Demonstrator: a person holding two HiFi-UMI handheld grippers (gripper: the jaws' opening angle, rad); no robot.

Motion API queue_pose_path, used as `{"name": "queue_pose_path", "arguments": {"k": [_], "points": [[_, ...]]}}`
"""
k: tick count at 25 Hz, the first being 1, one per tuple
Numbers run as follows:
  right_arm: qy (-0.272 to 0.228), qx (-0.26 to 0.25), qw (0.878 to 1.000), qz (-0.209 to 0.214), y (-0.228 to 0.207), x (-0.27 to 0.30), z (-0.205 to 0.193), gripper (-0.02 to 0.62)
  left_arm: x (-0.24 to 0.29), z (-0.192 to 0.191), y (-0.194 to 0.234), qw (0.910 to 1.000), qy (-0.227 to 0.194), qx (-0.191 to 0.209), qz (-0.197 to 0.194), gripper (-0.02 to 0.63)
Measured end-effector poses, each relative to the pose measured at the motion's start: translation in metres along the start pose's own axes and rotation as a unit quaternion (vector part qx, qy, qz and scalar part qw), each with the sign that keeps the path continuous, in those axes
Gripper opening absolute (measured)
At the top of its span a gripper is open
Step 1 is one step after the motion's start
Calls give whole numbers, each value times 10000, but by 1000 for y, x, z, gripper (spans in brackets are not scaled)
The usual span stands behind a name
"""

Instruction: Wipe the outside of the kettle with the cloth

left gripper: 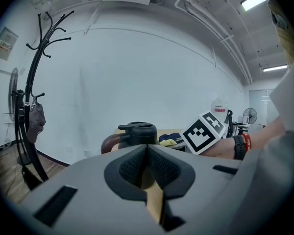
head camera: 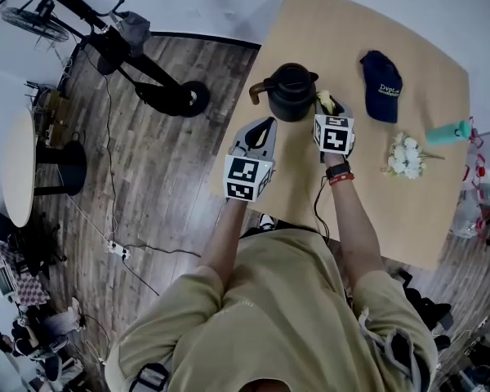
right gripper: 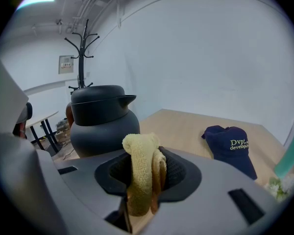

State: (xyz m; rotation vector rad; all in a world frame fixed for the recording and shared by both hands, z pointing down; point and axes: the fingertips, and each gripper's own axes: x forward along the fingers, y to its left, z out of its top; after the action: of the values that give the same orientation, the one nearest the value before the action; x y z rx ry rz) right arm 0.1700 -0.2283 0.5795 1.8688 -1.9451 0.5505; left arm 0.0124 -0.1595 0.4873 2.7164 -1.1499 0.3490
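My right tongs (head camera: 327, 111) pinch the folded yellow terry cloth (right gripper: 137, 168), just right of the squat black kettle with brown handle (head camera: 291, 93), upper middle of the head view on the pale wooden surface (head camera: 392, 202). My left tongs (head camera: 260, 131), closed and empty, stand below it.

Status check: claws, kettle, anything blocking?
Left claw shut, empty, near kettle. Right claw shut on cloth beside kettle; contact unclear. Kettle upright, lid on. Nothing between them; cap well clear.
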Motion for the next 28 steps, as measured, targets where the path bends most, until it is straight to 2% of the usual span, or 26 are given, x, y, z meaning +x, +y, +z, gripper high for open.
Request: {"name": "queue_pose_path", "arguments": {"k": [8,13,24,28], "points": [[-130,306,9994,76,7,-18,-5,138,-5,-4,6,9999,-17,-101,32,23],[-249,487,9983,221,26,-42,-13,138,-19,-7,16,9998,-23,-129,159,23],[-195,624,9922,1060,124,-62,-27,138,-57,-9,55,9975,-72,-297,632,23],[-83,709,9907,1157,155,-50,-31,139,-71,-12,70,9962,-75,-340,799,23]]}}
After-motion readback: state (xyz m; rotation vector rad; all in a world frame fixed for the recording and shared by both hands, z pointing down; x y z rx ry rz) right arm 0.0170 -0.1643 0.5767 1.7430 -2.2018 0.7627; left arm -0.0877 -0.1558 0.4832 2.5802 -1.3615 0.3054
